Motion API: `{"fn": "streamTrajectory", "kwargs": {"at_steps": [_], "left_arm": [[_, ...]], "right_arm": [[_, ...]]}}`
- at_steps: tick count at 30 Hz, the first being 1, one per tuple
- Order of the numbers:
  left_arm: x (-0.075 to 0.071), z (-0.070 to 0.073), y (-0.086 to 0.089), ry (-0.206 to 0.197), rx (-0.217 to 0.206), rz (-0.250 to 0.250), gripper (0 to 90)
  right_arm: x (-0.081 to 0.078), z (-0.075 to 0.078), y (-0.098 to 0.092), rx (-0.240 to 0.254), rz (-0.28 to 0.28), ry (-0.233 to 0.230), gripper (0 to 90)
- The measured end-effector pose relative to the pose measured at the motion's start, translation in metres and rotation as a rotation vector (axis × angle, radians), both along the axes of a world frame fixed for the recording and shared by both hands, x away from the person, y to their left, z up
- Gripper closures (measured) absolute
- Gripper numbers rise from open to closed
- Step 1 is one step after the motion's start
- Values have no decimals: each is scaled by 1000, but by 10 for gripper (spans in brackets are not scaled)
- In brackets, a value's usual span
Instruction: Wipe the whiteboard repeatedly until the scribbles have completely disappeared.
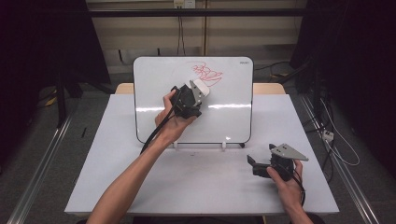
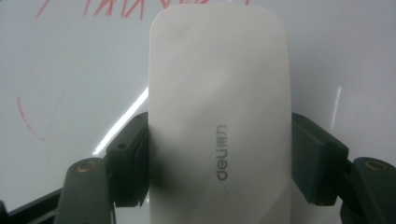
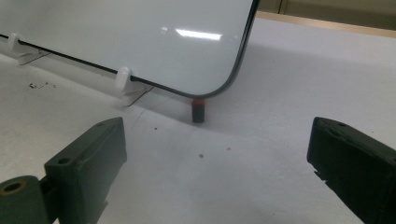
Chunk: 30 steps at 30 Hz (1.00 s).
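The landmark here is the whiteboard (image 1: 154,93), propped upright on small white clips at the far middle of the table (image 1: 116,177). The left gripper (image 1: 201,88) is clamped on a white eraser (image 1: 201,87), its two black pads pressing the eraser's long sides; in the left gripper view the eraser (image 2: 219,112) runs lengthwise away from the jaws, its rounded far end pointing at the red scribble (image 2: 93,9). On the whiteboard, that scribble (image 1: 208,73) sits in the upper middle, and the eraser lies just below and slightly left of it, the tip at or very near its lower edge; whether the pad is flat against the surface cannot be told. So the stroke to come likely runs up and to the right across the whiteboard face. The right gripper (image 1: 254,164) rests well apart, low by the whiteboard's lower right corner (image 3: 205,91), jaws spread wide with nothing between them, and is the farther hand from the marks
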State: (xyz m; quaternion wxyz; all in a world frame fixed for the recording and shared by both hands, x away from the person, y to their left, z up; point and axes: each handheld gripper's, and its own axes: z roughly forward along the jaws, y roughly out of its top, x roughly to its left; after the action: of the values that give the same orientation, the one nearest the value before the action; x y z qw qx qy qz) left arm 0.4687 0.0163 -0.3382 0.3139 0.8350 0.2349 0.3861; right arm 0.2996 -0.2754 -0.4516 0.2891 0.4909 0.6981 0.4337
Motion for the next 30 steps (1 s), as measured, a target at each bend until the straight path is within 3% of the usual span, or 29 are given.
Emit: {"fn": "streamTrajectory", "kwargs": {"at_steps": [6,9,19,22,26,30], "left_arm": [[14,16,20,11,-31,41,310],[22,23,33,24,-75,69,310],[41,42,66,41,-118,129,310],[43,46,72,37,-116,139,310],[46,49,78,44,-148,168,310],[45,49,73,33,-138,183,310]], "right_arm": [[0,0,-1,2,-1,0,44],[0,0,-1,1,2,-1,44],[0,0,0,0,2,-1,44],[0,0,-1,0,1,0,44],[0,0,-1,3,-1,1,44],[-1,0,-1,3,-2,0,44]]}}
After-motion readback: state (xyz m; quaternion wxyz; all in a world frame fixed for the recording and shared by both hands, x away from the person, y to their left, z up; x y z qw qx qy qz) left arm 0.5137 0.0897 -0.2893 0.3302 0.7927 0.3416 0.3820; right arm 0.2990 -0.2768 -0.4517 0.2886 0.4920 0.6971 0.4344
